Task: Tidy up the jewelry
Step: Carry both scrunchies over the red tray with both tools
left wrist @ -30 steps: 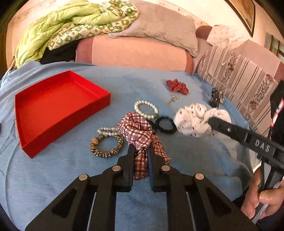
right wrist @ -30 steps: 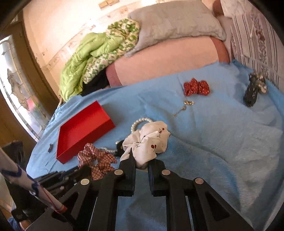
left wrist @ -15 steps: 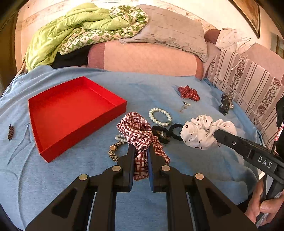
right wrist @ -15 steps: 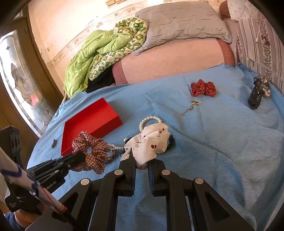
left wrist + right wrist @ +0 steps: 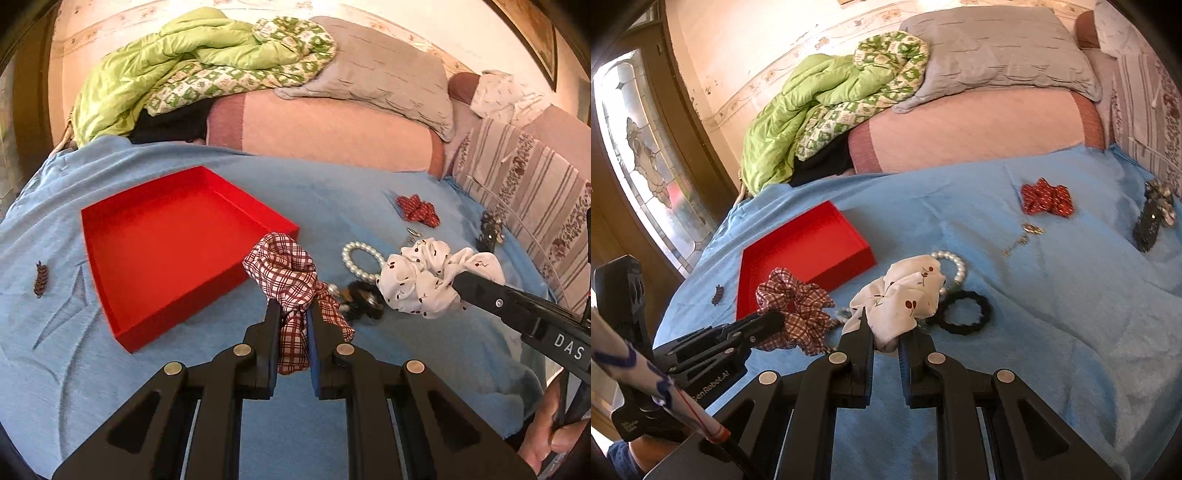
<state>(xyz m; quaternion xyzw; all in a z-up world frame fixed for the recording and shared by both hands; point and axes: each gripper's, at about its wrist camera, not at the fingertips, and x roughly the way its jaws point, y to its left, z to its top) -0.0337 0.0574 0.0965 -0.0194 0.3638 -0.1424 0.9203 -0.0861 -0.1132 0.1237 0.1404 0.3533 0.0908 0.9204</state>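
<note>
Right now each tool carries a scrunchie above the blue bedspread [image 5: 184, 387]. The left gripper [image 5: 291, 325] is clamped on the plaid scrunchie [image 5: 284, 269], its jaws pinching a bunched fold while the rest of the ring blooms above the tips, just off the near right corner of the red tray [image 5: 162, 236]. The right gripper [image 5: 886, 328] is clamped on the white cherry-print scrunchie [image 5: 901, 291], which hangs over the pearl bracelet [image 5: 955, 264] and the black hair tie [image 5: 964, 312] near the middle of the bedspread.

Both scrunchies look very light, soft and floppy; they should compress easily, and a pinch on a thick gathered fold seems safer than on a single thin layer, which could slide out. Neither is fragile, so the firm closure does no harm.

Unsorted pieces lie on the cloth: a red polka-dot bow [image 5: 1047, 199] and a dark hair claw [image 5: 1152, 218] toward the far right edge, a small gold chain piece [image 5: 1023, 238] between the bow and the pearls, and a small brown clip [image 5: 40, 278] left of the tray. The beads are hard and smooth, likely to roll or slip, so a grasp across the strand would suit. The tray holds nothing yet.
</note>
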